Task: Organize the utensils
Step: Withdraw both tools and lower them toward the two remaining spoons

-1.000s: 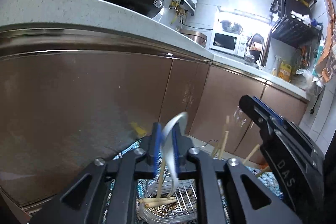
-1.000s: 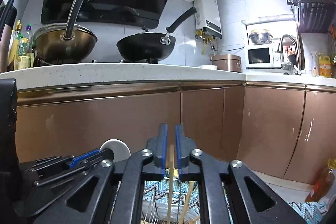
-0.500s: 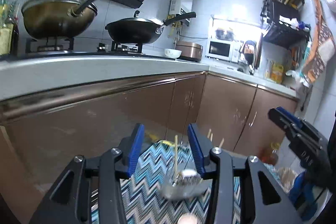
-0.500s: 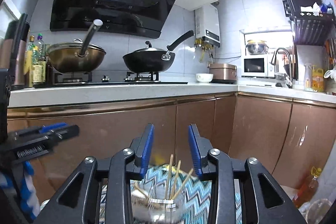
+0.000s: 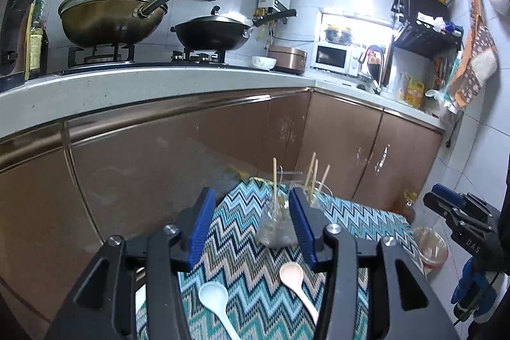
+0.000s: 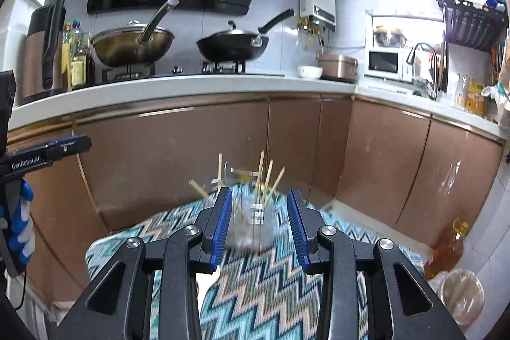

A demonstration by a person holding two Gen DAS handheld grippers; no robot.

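— Left tongs (image 5: 248, 223)?
— Wide open, gripping nothing; same for right tongs (image 6: 259, 222)

— Spoons?
— Lying on the zigzag-cloth tabletop (image 5: 242, 241), bottom centre of the left wrist view: white spoon (image 5: 214, 298) and pink spoon (image 5: 295, 278), bowls toward the holder, handles running back under the left tongs

— Holder?
— Clear chopstick holder (image 5: 275, 225) just beyond, chopsticks (image 5: 314, 177) upright inside

— Nearer tongs?
— Left, probably; barely a pale sliver of spoon in the right view
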